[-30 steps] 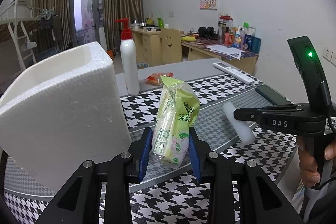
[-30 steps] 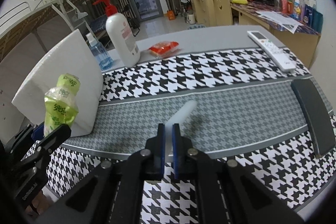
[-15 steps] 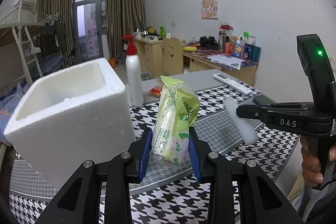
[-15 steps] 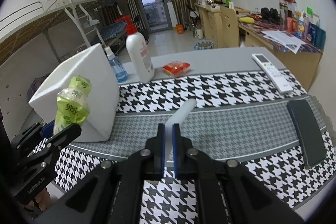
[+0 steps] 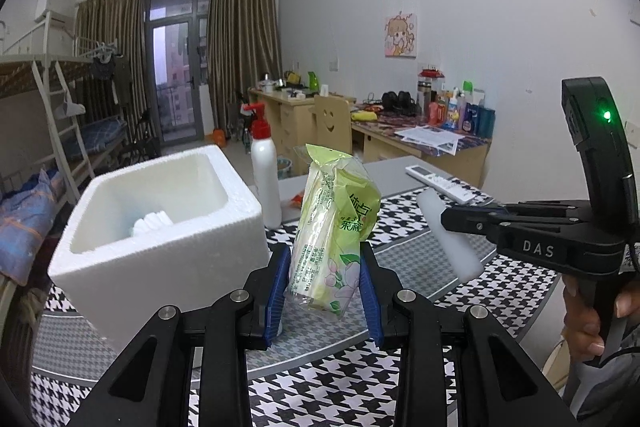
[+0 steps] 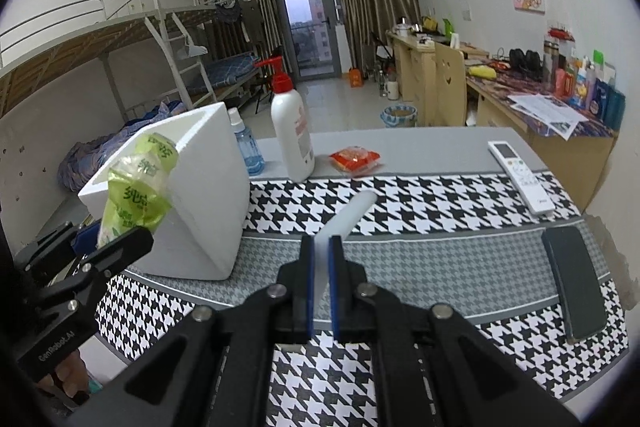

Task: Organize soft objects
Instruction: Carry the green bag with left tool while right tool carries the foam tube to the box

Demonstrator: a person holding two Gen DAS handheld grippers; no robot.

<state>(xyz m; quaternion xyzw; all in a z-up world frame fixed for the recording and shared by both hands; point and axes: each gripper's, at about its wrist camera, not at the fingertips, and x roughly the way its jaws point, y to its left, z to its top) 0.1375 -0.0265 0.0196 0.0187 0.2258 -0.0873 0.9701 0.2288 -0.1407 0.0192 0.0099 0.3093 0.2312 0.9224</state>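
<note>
Left tool [image 5: 322, 301] clamps tissue pack [image 5: 334, 231], hiding its sides; right tool [image 6: 320, 291] pinches foam strip [image 6: 344, 223].

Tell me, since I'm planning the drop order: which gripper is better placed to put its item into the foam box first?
Left, probably. The left gripper, shut on the green tissue pack, sits right beside the foam box. The right gripper, shut on the white foam stick, is farther over the tablecloth.
</note>
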